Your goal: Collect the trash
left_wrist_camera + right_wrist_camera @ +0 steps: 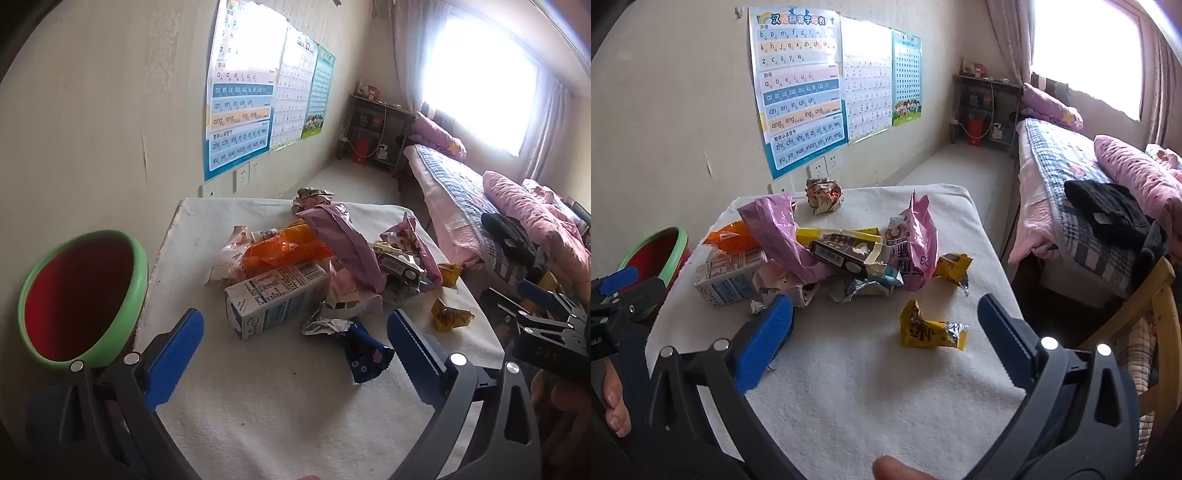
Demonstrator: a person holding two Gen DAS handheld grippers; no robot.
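**Two grippers wide apart over a heap of wrappers**

Two grippers hover above the white tabletop (849, 387), neither holding anything. At far left a green-rimmed red bin (79, 295) stands beside the tabletop's edge. The left gripper (295, 332) has its blue fingers spread, with a milk carton (275, 299) and a dark blue wrapper (364, 350) lying between them. The trash pile (842, 254), pink bags and an orange packet among it, sits mid-tabletop. The right gripper (886, 328) is likewise spread, a yellow wrapper (929, 328) between its fingers. A bed (1082, 192) stands at right.
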